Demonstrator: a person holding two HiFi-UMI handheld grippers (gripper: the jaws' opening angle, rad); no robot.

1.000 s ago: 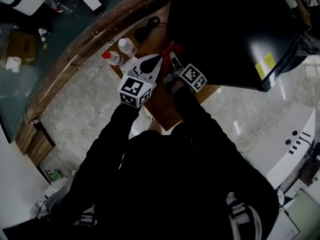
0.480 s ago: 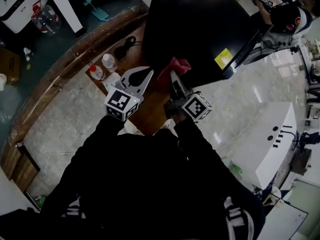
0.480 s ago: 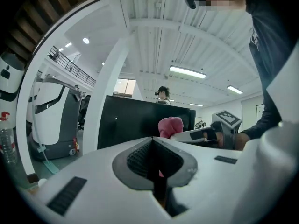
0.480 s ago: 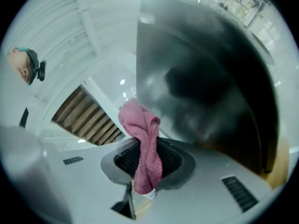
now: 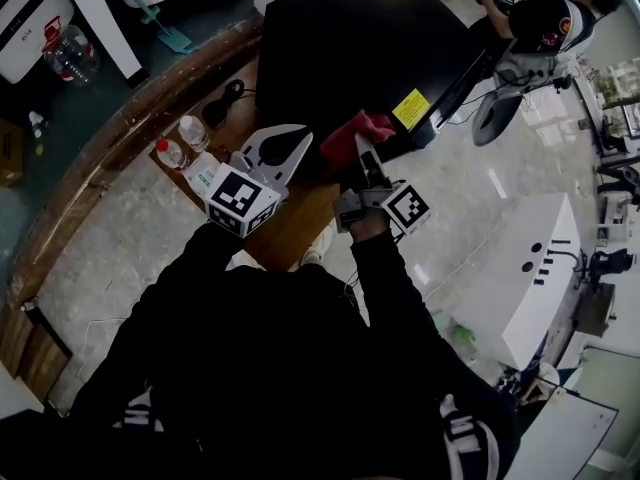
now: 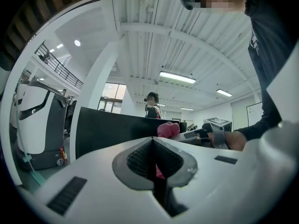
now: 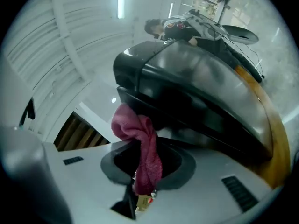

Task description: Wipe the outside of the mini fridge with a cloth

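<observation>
The black mini fridge (image 5: 360, 48) stands on a wooden table (image 5: 290, 223), with a yellow label (image 5: 410, 108) near its front corner. My right gripper (image 5: 360, 153) is shut on a red cloth (image 5: 352, 133), which lies bunched against the fridge's near side. In the right gripper view the red cloth (image 7: 142, 146) hangs between the jaws right below the fridge (image 7: 196, 92). My left gripper (image 5: 290, 148) is shut with nothing in it, just left of the cloth. The left gripper view shows the fridge (image 6: 112, 129) ahead and the cloth (image 6: 167, 129) to the right.
Two clear bottles (image 5: 180, 143) stand on the table left of my left gripper. A black cable (image 5: 225, 103) lies by the fridge. A person (image 5: 545, 18) sits beyond the fridge. A white machine (image 5: 520, 268) stands on the floor at right.
My view has shifted, so the fridge now sits further left and more of it shows. My right gripper has carried the cloth up along the fridge's side. The left gripper stays beside it.
</observation>
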